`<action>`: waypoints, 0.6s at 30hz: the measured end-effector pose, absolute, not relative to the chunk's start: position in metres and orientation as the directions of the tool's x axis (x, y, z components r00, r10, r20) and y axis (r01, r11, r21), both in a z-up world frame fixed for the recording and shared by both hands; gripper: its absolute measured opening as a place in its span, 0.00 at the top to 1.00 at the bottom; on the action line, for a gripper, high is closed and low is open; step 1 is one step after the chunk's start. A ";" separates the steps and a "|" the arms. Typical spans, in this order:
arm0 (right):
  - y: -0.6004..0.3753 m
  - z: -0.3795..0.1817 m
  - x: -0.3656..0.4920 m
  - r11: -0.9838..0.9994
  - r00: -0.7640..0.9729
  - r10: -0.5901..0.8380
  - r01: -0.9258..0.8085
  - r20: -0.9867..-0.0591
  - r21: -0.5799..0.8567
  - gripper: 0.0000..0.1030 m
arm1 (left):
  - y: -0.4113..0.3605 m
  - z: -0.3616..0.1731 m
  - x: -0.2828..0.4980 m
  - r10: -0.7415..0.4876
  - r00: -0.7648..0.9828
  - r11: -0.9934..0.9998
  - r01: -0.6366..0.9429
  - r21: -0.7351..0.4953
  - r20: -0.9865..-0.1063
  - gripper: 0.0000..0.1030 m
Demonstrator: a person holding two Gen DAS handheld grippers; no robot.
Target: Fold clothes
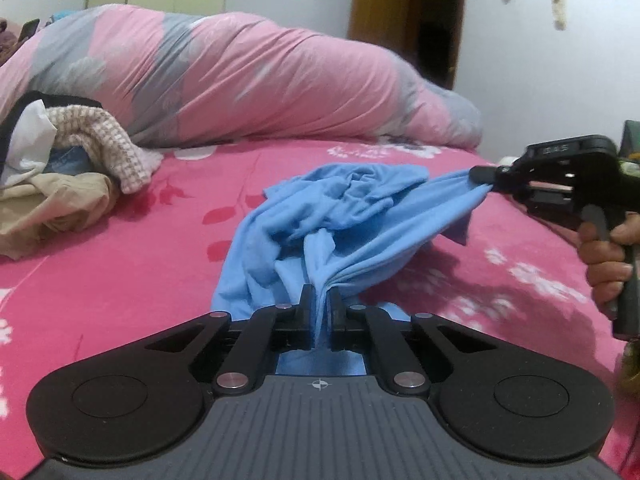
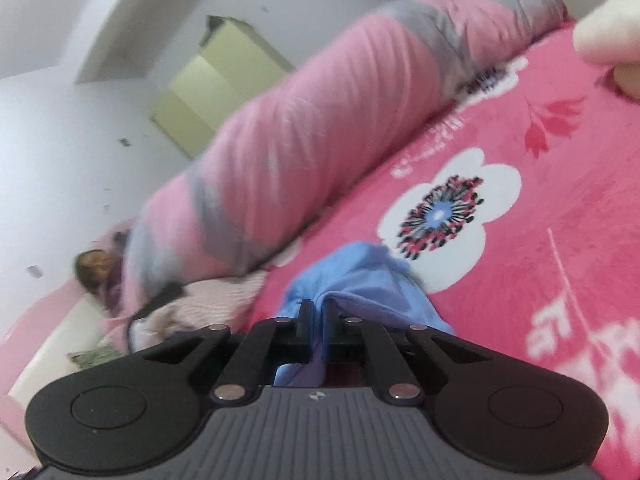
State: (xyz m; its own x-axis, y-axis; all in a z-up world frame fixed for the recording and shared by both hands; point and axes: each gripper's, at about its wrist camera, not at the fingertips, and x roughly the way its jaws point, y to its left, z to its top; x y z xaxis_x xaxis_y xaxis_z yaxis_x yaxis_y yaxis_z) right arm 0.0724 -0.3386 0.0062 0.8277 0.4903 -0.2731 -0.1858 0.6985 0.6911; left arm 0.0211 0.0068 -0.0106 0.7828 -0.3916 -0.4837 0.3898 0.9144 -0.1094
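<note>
On pink floral bedsheet (image 1: pixel 120 264): soft crumpled blue garment (image 1: pixel 340 208) (bunched folds) pinched by left gripper (image 1: pixel 320 300), right gripper (image 1: pixel 486 178).

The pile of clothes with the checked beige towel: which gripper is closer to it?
Left. The left gripper, shut on the blue shirt, sits nearer the clothes pile at the bed's left side. The right gripper grips the shirt's far end, farther off to the right.
</note>
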 end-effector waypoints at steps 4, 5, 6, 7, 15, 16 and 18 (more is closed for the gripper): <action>-0.347 0.022 0.012 0.705 0.837 0.497 -0.236 -0.229 0.669 0.96 | 0.018 -0.003 -0.010 -0.455 0.754 0.886 0.435 -0.159 -0.474 0.97; -0.350 0.022 -0.002 0.713 0.840 0.491 -0.233 -0.232 0.661 0.96 | 0.020 -0.002 -0.018 -0.477 0.740 0.875 0.451 -0.176 -0.474 0.97; -0.352 0.022 -0.017 0.721 0.842 0.483 -0.227 -0.240 0.654 0.96 | 0.021 -0.001 -0.027 -0.495 0.729 0.865 0.467 -0.187 -0.473 0.97; -0.355 0.020 -0.029 0.727 0.844 0.473 -0.213 -0.252 0.652 0.96 | 0.021 -0.001 -0.035 -0.513 0.716 0.854 0.484 -0.193 -0.473 0.97; -0.385 -0.013 -0.089 0.781 0.816 0.353 0.012 -0.457 0.624 0.96 | 0.017 -0.021 -0.056 -0.607 0.567 0.777 0.569 -0.268 -0.557 0.95; -0.388 -0.014 -0.091 0.802 0.802 0.326 0.046 -0.501 0.595 0.95 | 0.019 -0.022 -0.054 -0.611 0.557 0.774 0.570 -0.277 -0.562 0.93; -0.393 -0.011 -0.092 0.829 0.789 0.277 0.092 -0.548 0.552 0.95 | 0.026 -0.020 -0.049 -0.623 0.557 0.769 0.564 -0.301 -0.549 0.82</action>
State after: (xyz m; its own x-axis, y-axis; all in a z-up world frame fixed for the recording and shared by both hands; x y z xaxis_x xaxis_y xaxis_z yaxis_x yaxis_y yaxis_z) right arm -0.0922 -0.3933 -0.0106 0.7891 0.2772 -0.5482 0.0922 0.8288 0.5519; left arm -0.0490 0.0255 -0.0200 0.5571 -0.6232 -0.5489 0.5638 0.7691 -0.3010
